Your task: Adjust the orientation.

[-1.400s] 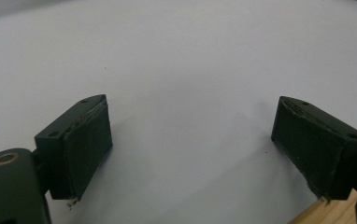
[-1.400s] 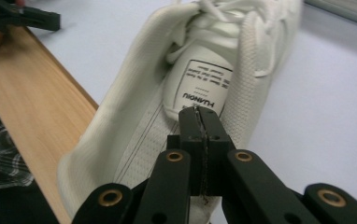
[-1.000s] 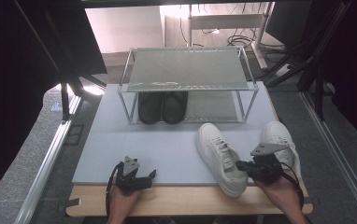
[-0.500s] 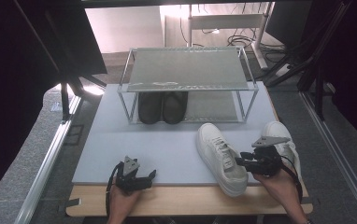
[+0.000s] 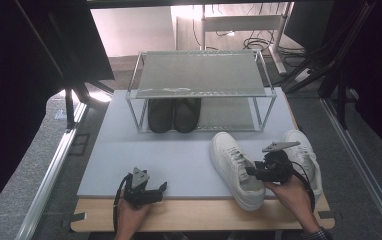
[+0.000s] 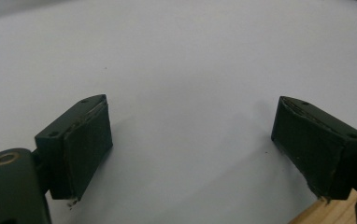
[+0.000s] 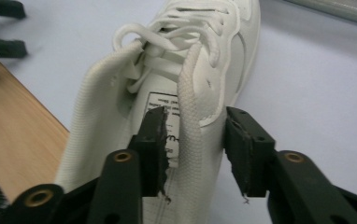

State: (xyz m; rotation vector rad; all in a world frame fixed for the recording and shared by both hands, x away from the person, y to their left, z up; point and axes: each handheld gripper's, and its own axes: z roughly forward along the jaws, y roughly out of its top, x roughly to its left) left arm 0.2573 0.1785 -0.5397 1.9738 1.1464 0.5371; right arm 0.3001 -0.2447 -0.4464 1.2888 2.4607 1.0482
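Note:
Two white sneakers lie on the pale mat (image 5: 169, 150) at the front right, the nearer one (image 5: 231, 162) angled toward the front edge and the other (image 5: 303, 147) to its right. My right gripper (image 5: 251, 171) is at the nearer sneaker's heel opening. In the right gripper view this gripper (image 7: 193, 149) stands open astride the sneaker's (image 7: 200, 46) side collar, with one jaw inside the shoe and one outside. My left gripper (image 5: 161, 187) rests low on the mat at the front left, open (image 6: 190, 149) with nothing between its jaws.
A metal two-level rack (image 5: 199, 80) stands at the back of the mat, with a pair of black shoes (image 5: 174, 115) on its lower level. A wooden table edge (image 5: 199, 217) runs along the front. Dark stands and cables flank the table.
My right gripper has moved left from over the right-hand sneaker to the nearer sneaker's heel opening, now straddling its collar. The left gripper has stayed put.

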